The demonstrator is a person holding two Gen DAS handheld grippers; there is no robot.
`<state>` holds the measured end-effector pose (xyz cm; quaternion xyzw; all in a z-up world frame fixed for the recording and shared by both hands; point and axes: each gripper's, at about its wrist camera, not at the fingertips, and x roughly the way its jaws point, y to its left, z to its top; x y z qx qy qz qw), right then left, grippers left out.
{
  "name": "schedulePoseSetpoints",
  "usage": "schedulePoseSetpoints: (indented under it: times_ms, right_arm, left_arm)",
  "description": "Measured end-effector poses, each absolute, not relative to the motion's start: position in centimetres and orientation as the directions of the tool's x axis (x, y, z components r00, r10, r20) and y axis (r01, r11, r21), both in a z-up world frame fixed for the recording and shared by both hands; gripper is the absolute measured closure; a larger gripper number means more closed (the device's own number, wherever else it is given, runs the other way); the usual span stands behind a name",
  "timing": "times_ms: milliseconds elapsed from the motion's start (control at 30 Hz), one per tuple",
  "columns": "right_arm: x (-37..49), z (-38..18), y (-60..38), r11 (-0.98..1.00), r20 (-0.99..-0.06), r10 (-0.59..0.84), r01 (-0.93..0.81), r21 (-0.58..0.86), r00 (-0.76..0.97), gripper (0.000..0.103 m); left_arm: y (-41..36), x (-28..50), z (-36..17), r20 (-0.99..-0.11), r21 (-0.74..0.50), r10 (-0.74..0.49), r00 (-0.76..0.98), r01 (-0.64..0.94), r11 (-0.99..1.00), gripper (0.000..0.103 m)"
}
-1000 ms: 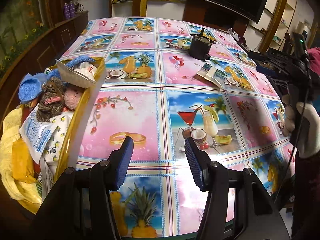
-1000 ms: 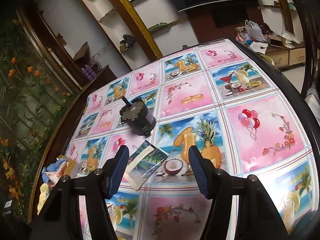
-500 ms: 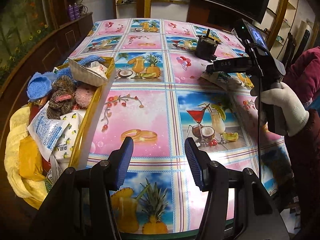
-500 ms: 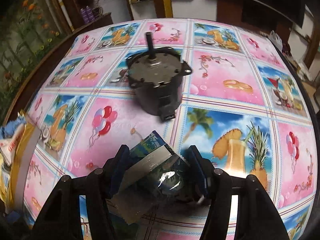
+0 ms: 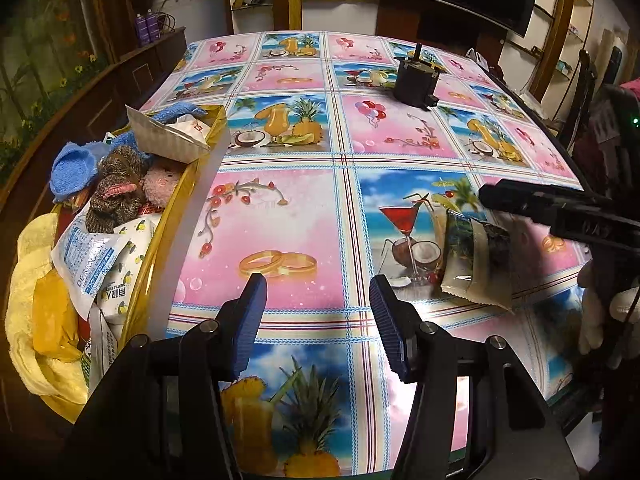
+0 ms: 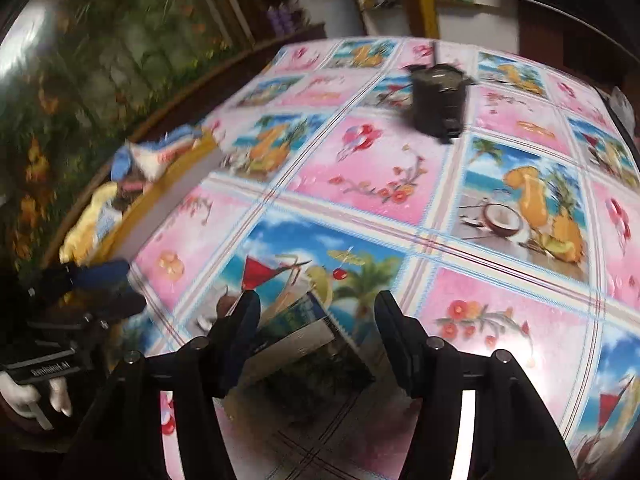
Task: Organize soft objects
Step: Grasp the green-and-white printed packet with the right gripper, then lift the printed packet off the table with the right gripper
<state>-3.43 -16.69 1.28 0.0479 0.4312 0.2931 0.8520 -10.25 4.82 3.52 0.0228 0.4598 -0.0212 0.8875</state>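
At the table's left edge the yellow basket point(image 5: 176, 208) is already full of soft things. Right gripper point(image 6: 316, 332) carries the last packet point(image 5: 476, 264) between its jaws; left gripper point(image 5: 318, 320) is half open, empty.

The left gripper point(image 5: 318, 320) hangs with its jaws parted and nothing between them, tilted downward. The right gripper point(image 6: 316, 336), gripped by a white-gloved hand point(image 5: 604, 320), angles down with a foil packet point(image 5: 476, 264) clamped between its fingers.
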Motion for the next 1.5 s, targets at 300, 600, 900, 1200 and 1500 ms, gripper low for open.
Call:
schedulePoseSetpoints:
  times_ms: [300, 600, 900, 1200, 1500]
  right_arm:
    - [-2.3, -0.6, -21.2, 0.801, -0.639, 0.595, -0.292, 0.523, 0.487, 0.039]
    - [-2.3, -0.7, -20.1, 0.809, -0.644, 0.587, -0.320, 0.494, 0.491, 0.034]
    - [-2.3, -0.7, -19.6, 0.820, -0.650, 0.572, -0.328, 0.469, 0.500, 0.032]
    - [-3.6, -0.6, -16.9, 0.756, -0.666, 0.645, -0.437, 0.487, 0.374, 0.032]
    - [-6.8, -0.3, -12.4, 0.811, -0.771, 0.510, -0.512, 0.283, 0.382, 0.026]
  left_arm:
    - [3.4, -9.6, 0.7, -0.825, 0.117, 0.079, 0.559, 0.032, 0.993, 0.044]
    - [3.6, -9.6, 0.5, -0.830, 0.086, 0.053, 0.556, 0.033, 0.996, 0.034]
    - [3.9, -9.7, 0.5, -0.834, 0.052, 0.025, 0.551, 0.033, 0.998, 0.034]
    - [4.1, -9.7, 0.3, -0.842, 0.022, -0.001, 0.539, 0.036, 0.999, 0.024]
    - [4.1, -10.1, 0.1, -0.828, 0.014, -0.023, 0.561, 0.061, 0.998, 0.020]
